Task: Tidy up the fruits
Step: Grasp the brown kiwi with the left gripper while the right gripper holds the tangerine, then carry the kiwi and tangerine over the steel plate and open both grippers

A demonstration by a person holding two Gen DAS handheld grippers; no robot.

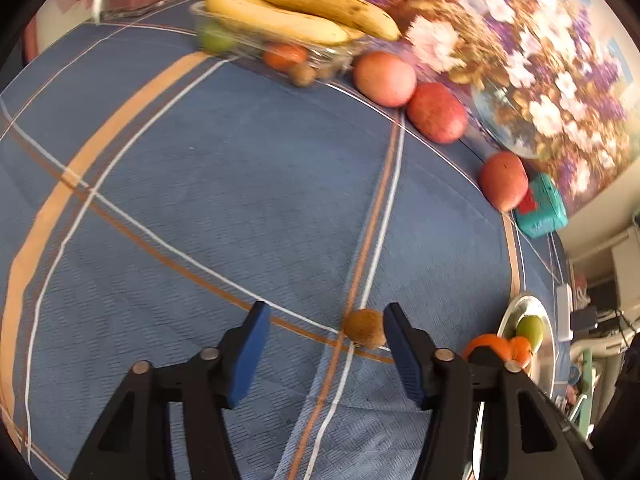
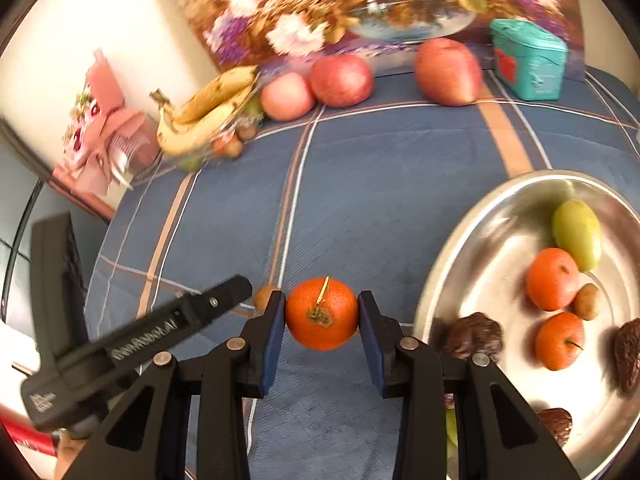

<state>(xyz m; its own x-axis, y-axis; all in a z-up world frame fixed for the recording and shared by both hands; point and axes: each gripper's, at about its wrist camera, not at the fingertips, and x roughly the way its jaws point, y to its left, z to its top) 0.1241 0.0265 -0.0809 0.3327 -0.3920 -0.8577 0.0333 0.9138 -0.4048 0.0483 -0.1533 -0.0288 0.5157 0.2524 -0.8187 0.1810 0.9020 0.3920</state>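
Note:
My right gripper (image 2: 322, 314) is shut on an orange tangerine (image 2: 322, 314), held just left of the steel plate (image 2: 496, 216). The plate holds a green fruit (image 2: 578, 234), two small orange fruits (image 2: 551, 279), a small brown fruit (image 2: 586, 301) and dark dried fruits (image 2: 474, 340). My left gripper (image 1: 326, 320) is open above the blue cloth, with a small brown kiwi (image 1: 365, 328) just inside its right finger (image 1: 402, 344). The left gripper also shows in the right wrist view (image 2: 140, 340).
A clear tray (image 1: 256, 44) with bananas (image 1: 288, 8) and small fruits stands at the back. Three red apples (image 1: 438, 112) line the floral picture (image 1: 520, 52). A teal box (image 1: 542, 208) sits at the right. The plate (image 1: 538, 344) is by the table's right edge.

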